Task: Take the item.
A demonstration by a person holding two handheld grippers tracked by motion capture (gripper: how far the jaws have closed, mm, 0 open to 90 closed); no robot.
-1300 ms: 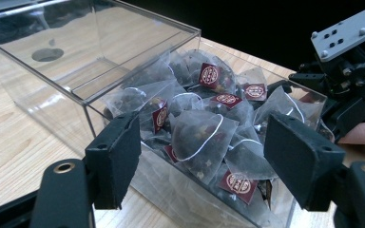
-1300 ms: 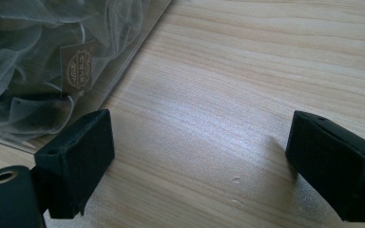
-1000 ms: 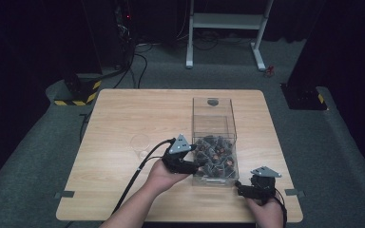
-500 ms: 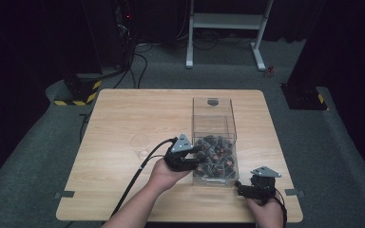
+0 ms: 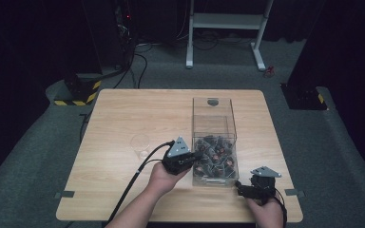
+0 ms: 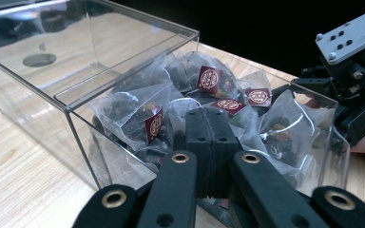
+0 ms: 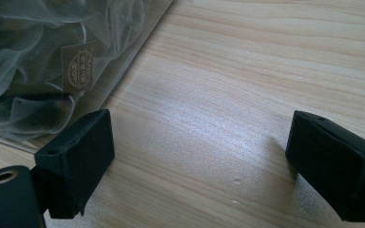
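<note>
A clear plastic box lies on the wooden table, its near half heaped with several tea bags in clear sachets with red labels. My left gripper is at the box's left near side, its tips against the wall. In the left gripper view its jaws are shut together in front of the tea bags, with nothing seen between them. My right gripper rests low by the box's near right corner. Its jaws stand wide open over bare wood, the left fingertip beside the box wall.
A small clear cup stands on the table left of the box. The table's near edge runs just below both hands. A cable trails from the left gripper toward the front. The right gripper's grey plate looms close behind the box.
</note>
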